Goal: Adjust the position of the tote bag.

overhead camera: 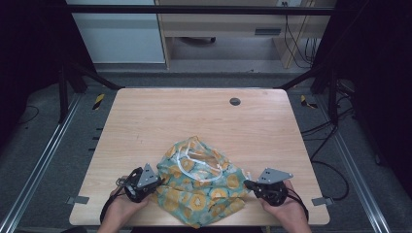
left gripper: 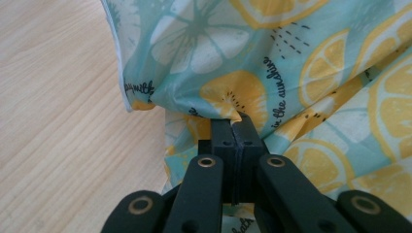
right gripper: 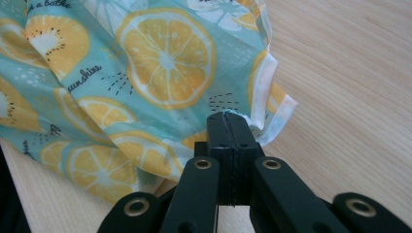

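A teal cloth printed with yellow lemon slices (overhead camera: 201, 184) lies crumpled at the front middle of the wooden table (overhead camera: 145, 116), with white straps on top of it. My left gripper (overhead camera: 154, 187) is at the cloth's left edge, shut on a pinch of the fabric (left gripper: 228, 104). At the right edge my right gripper (overhead camera: 248, 184) is also shut on the cloth (right gripper: 165, 63), near its white hem. A hand holds each gripper at the table's front edge.
A small dark round grommet (overhead camera: 235, 101) sits in the table top at the back right. Metal rails (overhead camera: 43, 155) run along both sides of the table, and cables (overhead camera: 330, 145) lie on the floor at the right.
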Motion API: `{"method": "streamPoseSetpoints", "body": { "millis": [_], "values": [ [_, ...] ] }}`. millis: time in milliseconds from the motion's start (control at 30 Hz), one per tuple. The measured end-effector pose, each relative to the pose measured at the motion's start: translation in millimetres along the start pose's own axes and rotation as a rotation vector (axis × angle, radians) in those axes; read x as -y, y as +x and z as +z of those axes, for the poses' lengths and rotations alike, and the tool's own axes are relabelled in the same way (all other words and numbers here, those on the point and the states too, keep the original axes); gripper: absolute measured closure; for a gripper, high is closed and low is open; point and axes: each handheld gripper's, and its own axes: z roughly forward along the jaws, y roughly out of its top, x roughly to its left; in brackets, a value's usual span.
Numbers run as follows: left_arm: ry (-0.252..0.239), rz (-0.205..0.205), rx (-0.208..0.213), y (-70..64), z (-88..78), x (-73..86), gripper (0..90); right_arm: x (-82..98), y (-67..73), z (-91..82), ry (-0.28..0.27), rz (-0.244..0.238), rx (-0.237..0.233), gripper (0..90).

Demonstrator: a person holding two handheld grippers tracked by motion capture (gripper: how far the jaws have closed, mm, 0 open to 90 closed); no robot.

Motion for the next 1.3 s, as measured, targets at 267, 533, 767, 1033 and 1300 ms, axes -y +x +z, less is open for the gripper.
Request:
{"method": "streamPoseSetpoints", "body": {
  "millis": [267,533,767,1033,1300],
  "values": [
    [-0.002,-0.002,-0.034,9.5,10.1,-6.2,90.0,-7.1,-7.2,7.0,-0.01,0.003,0.02,90.0],
    [-0.004,-0.032,-0.058,20.3,25.5,-11.8,90.0,-14.6,-20.9,16.9,-0.026,0.035,0.06,90.0],
    [-0.011,-0.054,-0.071,25.3,25.3,-11.0,90.0,-17.2,-29.1,20.6,-0.038,0.06,0.084,90.0],
    [-0.04,-0.084,-0.093,24.7,15.7,-11.9,75.0,-17.4,-26.3,16.9,-0.05,0.052,0.1,77.4],
    [-0.161,-0.117,-0.126,17.2,-23.1,-17.0,41.9,-29.2,-14.9,-15.4,-0.148,0.054,0.172,38.9]
  ]
}}
